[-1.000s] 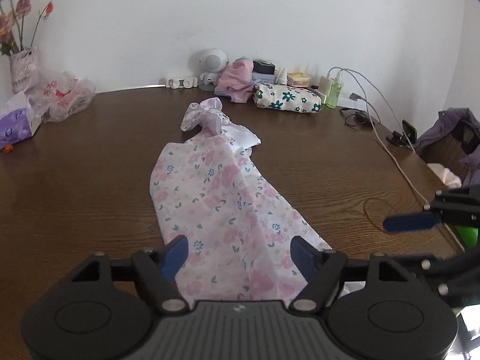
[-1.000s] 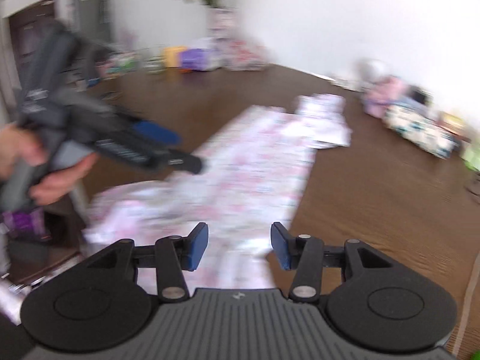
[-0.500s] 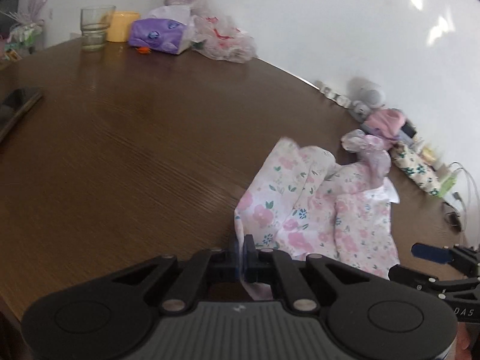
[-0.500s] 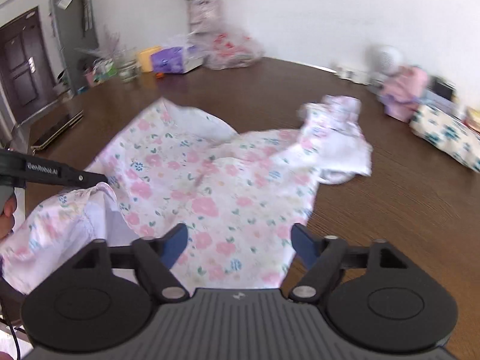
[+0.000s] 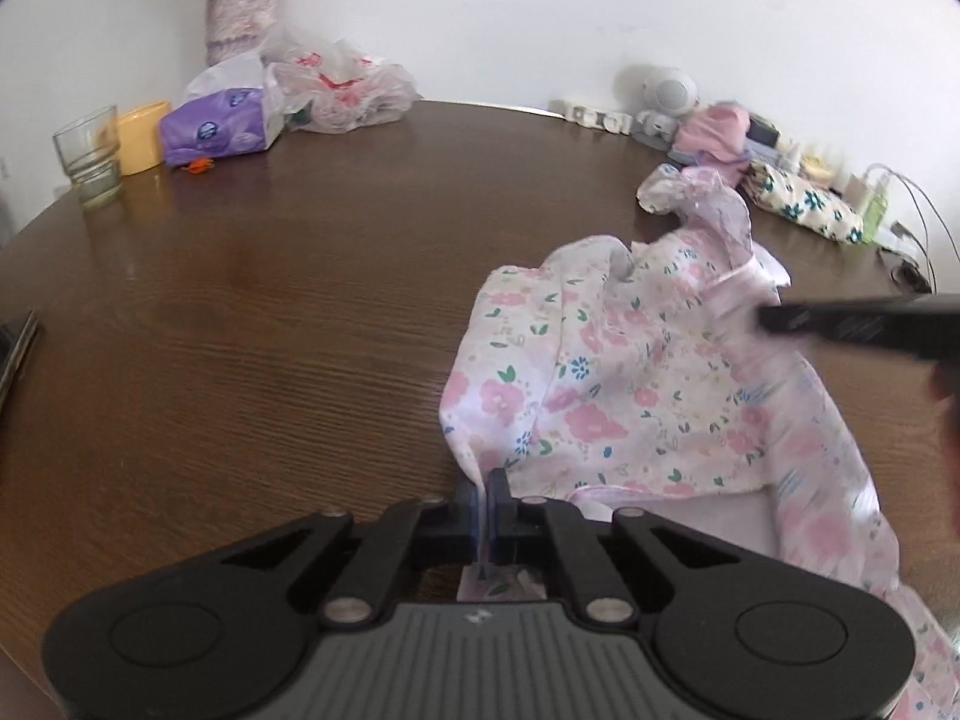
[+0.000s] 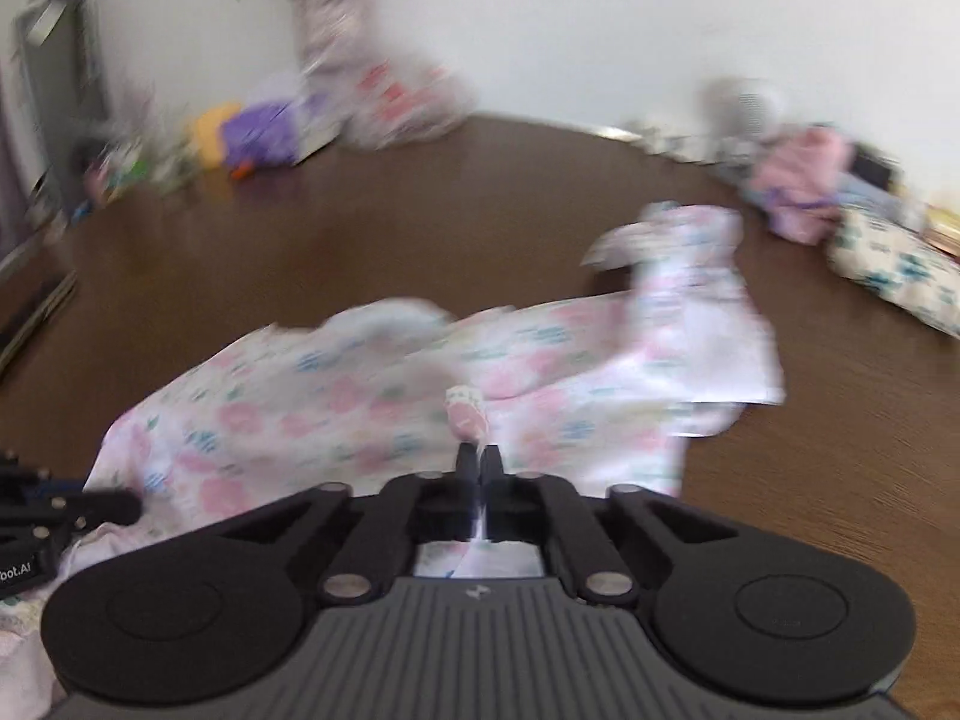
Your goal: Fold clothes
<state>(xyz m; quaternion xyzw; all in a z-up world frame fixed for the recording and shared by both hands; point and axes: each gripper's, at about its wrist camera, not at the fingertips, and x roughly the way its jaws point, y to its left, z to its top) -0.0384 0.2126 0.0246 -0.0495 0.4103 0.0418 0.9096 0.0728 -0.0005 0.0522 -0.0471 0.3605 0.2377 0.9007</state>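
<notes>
Glass point(image 5: 89, 155): at 10 o'clock in the left wrist view, upright on the surface point(image 5: 270, 312), just beside a yellow cup point(image 5: 141, 135).
Tissues point(image 5: 219, 126): purple pack at 11 o'clock, next to a clear bag point(image 5: 342, 90); a vase point(image 5: 240, 18) with flowers stands behind them by the wall.
Left claw point(image 5: 485, 495): at 6 o'clock, jaws pressed together on a thin edge of the dress point(image 5: 630, 384), which runs up from between the pads.
Dress: floral, pink and white, bunched on the surface from the centre out to 3 o'clock; its ruffled end point(image 5: 696, 192) lies toward 1 o'clock.
Right claw point(image 6: 477, 465): in its own view at 6 o'clock, jaws closed on a fold of the dress point(image 6: 420, 396), a small tuft of cloth poking out above the tips; the view is blurred.
Right claw seen from the left point(image 5: 852, 324): a dark bar entering at 3 o'clock over the dress.
Left claw seen from the right point(image 6: 60, 510): dark parts at 8 o'clock, at the dress's edge.
Far clutter: a white fan point(image 5: 669, 90), pink cloth point(image 5: 714, 129) and a floral pouch point(image 5: 804, 207) at 1 to 2 o'clock along the wall.
</notes>
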